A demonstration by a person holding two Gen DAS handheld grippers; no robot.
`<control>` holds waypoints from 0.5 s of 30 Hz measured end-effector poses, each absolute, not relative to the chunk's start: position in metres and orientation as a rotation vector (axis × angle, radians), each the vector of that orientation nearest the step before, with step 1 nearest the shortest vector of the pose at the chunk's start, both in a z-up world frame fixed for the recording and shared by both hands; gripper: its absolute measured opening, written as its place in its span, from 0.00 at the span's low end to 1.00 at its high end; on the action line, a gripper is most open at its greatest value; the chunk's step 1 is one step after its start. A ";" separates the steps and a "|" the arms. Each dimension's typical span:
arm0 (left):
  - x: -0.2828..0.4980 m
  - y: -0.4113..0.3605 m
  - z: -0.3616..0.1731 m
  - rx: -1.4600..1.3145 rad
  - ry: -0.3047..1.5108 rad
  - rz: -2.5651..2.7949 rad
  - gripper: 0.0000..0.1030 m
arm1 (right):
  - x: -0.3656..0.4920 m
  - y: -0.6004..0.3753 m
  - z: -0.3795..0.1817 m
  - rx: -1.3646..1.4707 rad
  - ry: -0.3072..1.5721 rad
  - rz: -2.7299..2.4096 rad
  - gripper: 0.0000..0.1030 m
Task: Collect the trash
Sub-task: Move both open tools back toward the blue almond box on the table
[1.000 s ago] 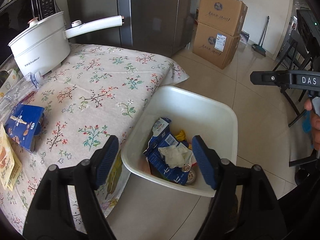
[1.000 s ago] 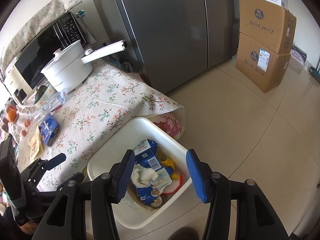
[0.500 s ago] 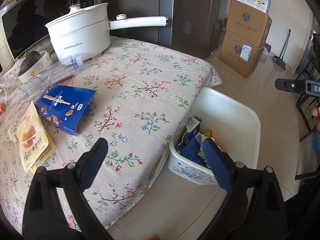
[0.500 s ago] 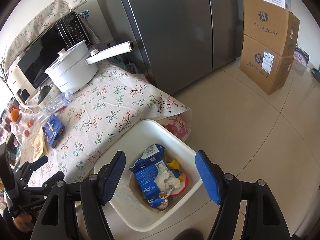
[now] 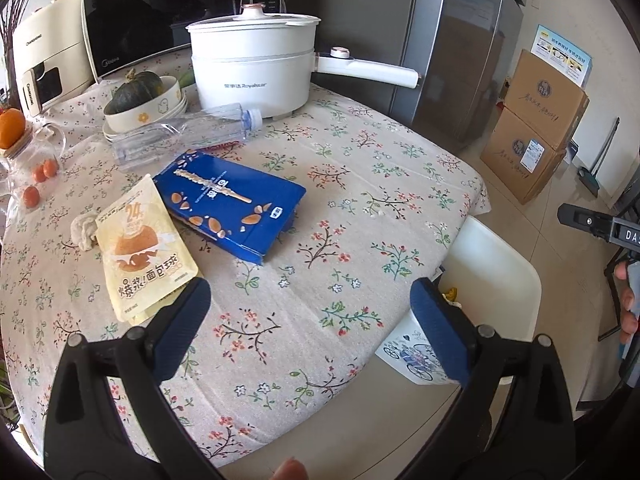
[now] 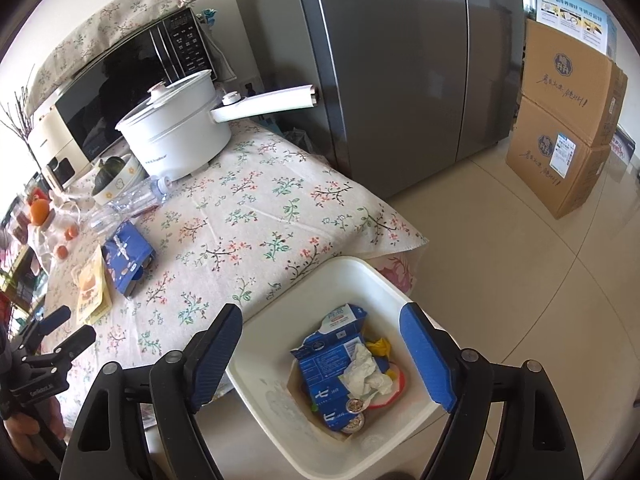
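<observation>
- Floral-clothed table (image 5: 360, 184) carries remaining trash: blue cardboard snack box (image 5: 232, 204), yellow pouch (image 5: 144, 248); white plastic bin (image 6: 352, 364) stands beside its edge for drops.
- Left gripper (image 5: 308, 320) over table, right gripper (image 6: 320, 356) over bin; both empty, jaws opening wide.

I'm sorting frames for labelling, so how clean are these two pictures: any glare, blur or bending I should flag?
Left wrist view: sharp, with daylight glare on the fridge and reflections in the dark microwave door; straight edges bow outward. Right wrist view: also sharp, the trash in the white bin readable; the floor seams curve and the corners go black.
</observation>
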State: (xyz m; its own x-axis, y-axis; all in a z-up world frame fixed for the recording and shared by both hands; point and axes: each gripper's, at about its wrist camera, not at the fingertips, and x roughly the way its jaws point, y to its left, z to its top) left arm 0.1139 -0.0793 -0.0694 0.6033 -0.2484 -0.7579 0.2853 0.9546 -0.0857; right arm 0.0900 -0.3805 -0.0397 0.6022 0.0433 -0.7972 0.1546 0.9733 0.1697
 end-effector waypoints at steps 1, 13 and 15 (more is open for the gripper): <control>0.115 -0.074 -0.069 0.029 0.873 -0.301 0.97 | 0.093 -0.375 -0.039 0.232 0.923 -0.056 0.81; 0.134 -0.004 -0.049 -0.071 0.848 -0.182 0.97 | 0.128 -0.314 -0.032 0.207 0.908 0.024 0.82; 0.140 0.009 -0.048 -0.081 0.859 -0.157 0.97 | 0.134 -0.303 -0.034 0.188 0.911 0.031 0.82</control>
State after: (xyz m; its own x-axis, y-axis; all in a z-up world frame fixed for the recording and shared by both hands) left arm 0.1399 0.0090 -0.0476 0.6425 -0.1703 -0.7471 0.1051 0.9854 -0.1342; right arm 0.1343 -0.3030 -0.0335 0.6136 0.1060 -0.7825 0.0529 0.9832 0.1746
